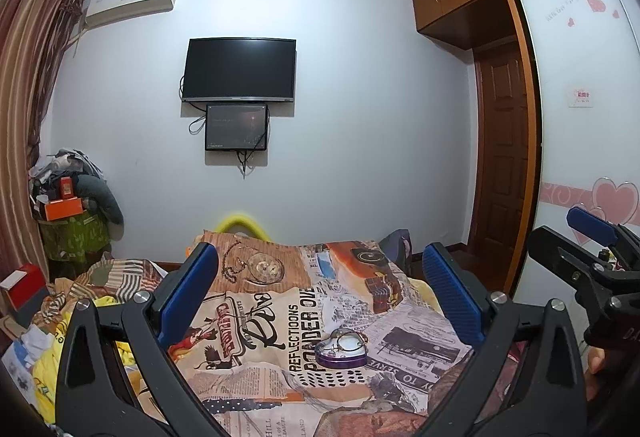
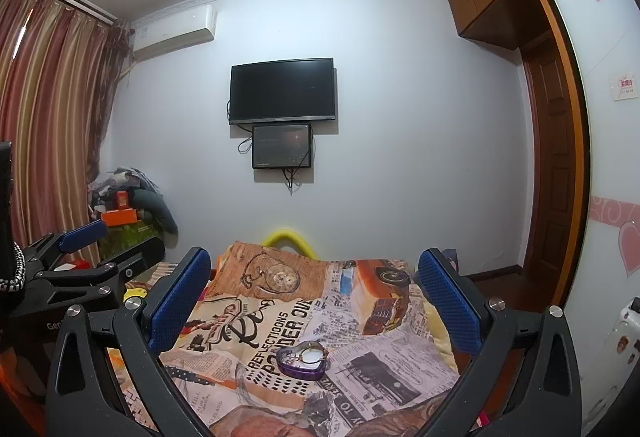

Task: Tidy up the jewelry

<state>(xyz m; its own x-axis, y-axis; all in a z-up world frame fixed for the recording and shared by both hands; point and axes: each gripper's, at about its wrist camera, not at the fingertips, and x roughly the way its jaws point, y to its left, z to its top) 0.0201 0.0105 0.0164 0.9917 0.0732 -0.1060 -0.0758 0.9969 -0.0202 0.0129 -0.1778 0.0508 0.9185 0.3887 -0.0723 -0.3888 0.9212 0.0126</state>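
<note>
A purple heart-shaped jewelry box sits open on the printed bedspread, with rings and chains lying in it. It also shows in the right wrist view. My left gripper is open and empty, held above the bed with the box ahead between its fingers. My right gripper is open and empty, also above the bed short of the box. The right gripper shows at the right edge of the left wrist view, and the left gripper at the left edge of the right wrist view.
A television and a smaller screen hang on the far wall. A pile of clothes and boxes stands at the back left by the curtain. A wardrobe and door are on the right. A yellow ring lies past the bed's far end.
</note>
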